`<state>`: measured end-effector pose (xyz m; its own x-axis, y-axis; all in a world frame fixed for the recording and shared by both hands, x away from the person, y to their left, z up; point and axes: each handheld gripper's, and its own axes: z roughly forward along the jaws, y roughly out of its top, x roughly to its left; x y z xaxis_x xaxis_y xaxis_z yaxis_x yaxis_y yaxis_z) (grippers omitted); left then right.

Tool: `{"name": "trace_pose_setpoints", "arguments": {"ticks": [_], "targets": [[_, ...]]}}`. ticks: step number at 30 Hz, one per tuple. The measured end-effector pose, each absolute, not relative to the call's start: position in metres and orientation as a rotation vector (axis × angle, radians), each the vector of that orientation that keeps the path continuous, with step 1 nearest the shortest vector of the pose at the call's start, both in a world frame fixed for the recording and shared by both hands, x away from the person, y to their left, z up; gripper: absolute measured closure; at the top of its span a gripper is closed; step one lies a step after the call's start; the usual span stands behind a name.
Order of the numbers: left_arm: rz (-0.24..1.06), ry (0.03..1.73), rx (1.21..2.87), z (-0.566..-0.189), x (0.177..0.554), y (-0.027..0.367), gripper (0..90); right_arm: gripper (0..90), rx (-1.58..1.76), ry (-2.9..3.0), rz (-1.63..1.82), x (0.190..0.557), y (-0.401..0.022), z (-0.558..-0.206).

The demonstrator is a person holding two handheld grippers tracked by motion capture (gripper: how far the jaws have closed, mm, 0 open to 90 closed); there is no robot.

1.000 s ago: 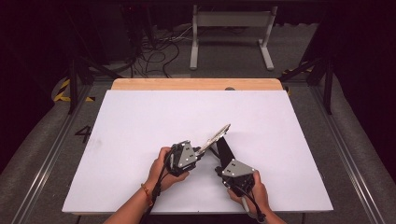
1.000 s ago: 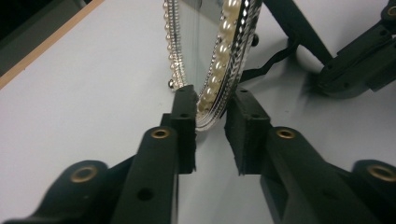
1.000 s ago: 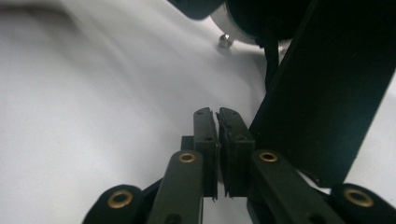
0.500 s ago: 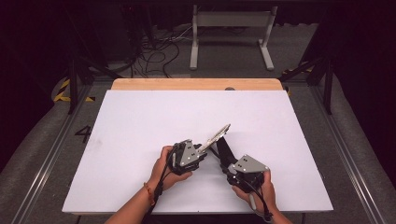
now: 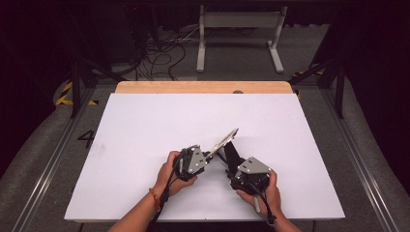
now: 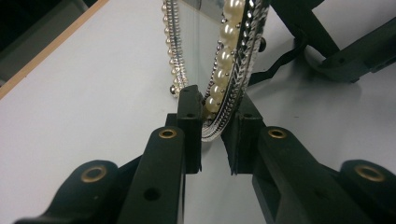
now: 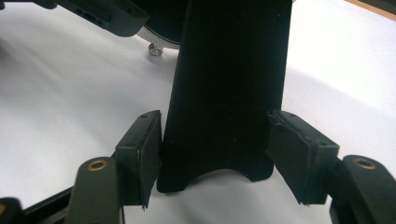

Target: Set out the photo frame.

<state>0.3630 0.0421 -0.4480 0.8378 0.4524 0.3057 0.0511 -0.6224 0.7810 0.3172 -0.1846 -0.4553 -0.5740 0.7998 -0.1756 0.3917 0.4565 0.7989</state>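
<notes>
A small mirror frame point(image 5: 226, 140) edged with pearls and silver stands tilted over the white table point(image 5: 145, 121). My left gripper point(image 5: 211, 153) is shut on its lower rim, and its jaws have just been closing further. In the left gripper view the pearl rim point(image 6: 233, 46) sits pinched between the pads of the left gripper point(image 6: 215, 130). The frame's black back stand point(image 7: 229, 84) lies between the jaws of my right gripper point(image 7: 219, 140). Those jaws have just been opening, and a gap shows beside the right pad point(image 7: 294, 149). From above, the right gripper point(image 5: 233, 166) points at the stand point(image 5: 232, 153).
A wooden strip point(image 5: 203, 87) runs along the table's far edge. Beyond it stand a white metal stand point(image 5: 239, 29) and loose cables point(image 5: 159, 53) on the floor. Metal rails flank the table on both sides.
The right gripper's jaws have spread apart from the black stand and that hand has shifted slightly right. The left gripper and the tilted frame have stayed in place.
</notes>
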Motion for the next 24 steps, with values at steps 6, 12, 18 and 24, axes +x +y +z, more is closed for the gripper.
{"name": "trace_pose_setpoints", "arguments": {"ticks": [6, 12, 18, 24], "targets": [[0.626, 0.368, 2.191, -0.447, 0.361, 0.042, 78.3, 36.4, 0.986, 2.184, 0.983, 0.318, -0.188, -0.455], [0.636, 0.346, 2.207, -0.446, 0.355, 0.039, 77.6, 36.3, 1.002, 2.189, 0.979, 0.320, -0.194, -0.454], [0.642, 0.346, 2.203, -0.446, 0.351, 0.036, 76.6, 36.3, 1.028, 2.193, 0.983, 0.323, -0.199, -0.453], [0.629, 0.363, 2.203, -0.445, 0.348, 0.034, 75.6, 36.1, 1.030, 2.195, 0.978, 0.326, -0.203, -0.452]]}}
